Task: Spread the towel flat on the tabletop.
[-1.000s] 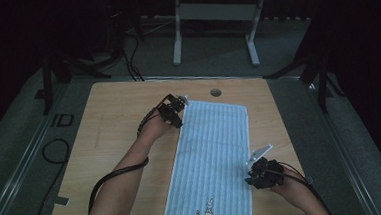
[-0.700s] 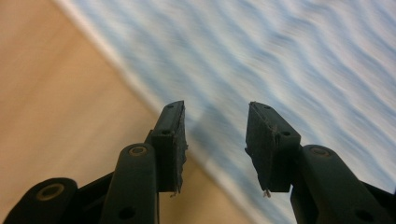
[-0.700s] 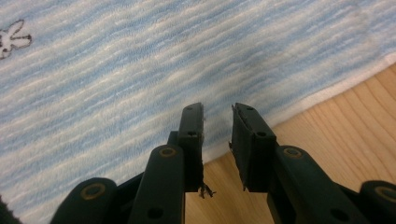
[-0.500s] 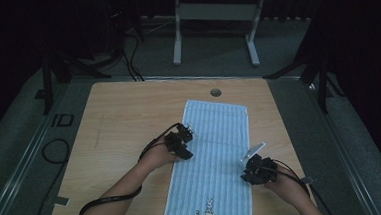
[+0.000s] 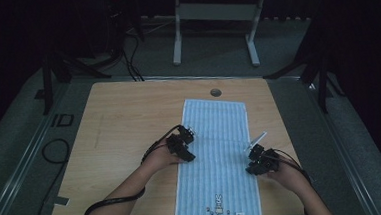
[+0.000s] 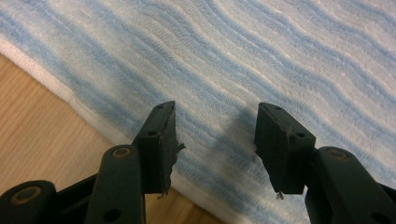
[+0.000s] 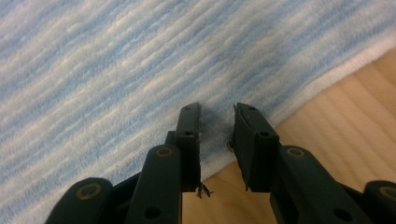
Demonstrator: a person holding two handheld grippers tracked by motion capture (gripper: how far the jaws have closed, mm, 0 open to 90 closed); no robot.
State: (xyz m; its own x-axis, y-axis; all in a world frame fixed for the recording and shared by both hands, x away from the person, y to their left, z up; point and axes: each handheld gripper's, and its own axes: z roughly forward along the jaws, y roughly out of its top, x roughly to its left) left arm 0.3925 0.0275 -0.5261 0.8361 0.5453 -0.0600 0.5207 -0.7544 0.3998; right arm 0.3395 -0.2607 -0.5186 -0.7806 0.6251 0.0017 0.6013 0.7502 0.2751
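Jaws of the left gripper [image 6: 215, 135] stand apart over the left edge of the towel [image 5: 216, 156], with striped cloth under the gap and no fold between the pads; they have just been opening. In the high view this gripper [image 5: 186, 144] sits at the towel's 9 o'clock edge, about halfway along its length, tips pointing toward 1 o'clock. The right gripper [image 7: 217, 140] has a narrower gap, its jaws poised over the white hem where cloth meets wood; the pads do not press on anything that I can make out. From above it [image 5: 255, 156] lies at the towel's 3 o'clock edge, slightly nearer the person than the left one.

The towel, light blue with pale stripes, lies flat and lengthwise on the wooden table [image 5: 124, 121], running from 12 o'clock down to the near edge at 6 o'clock. A small rabbit print [image 5: 218, 202] marks its near end. A round grommet [image 5: 215, 92] is set in the tabletop just beyond the towel's far end. Nothing stands between either gripper and the cloth.

Both forearms come in from 6 o'clock, the left one angled across bare wood, the right hand [image 5: 288, 174] at the table's near right corner. A black cable [image 5: 114, 205] trails from the left gripper along the forearm.
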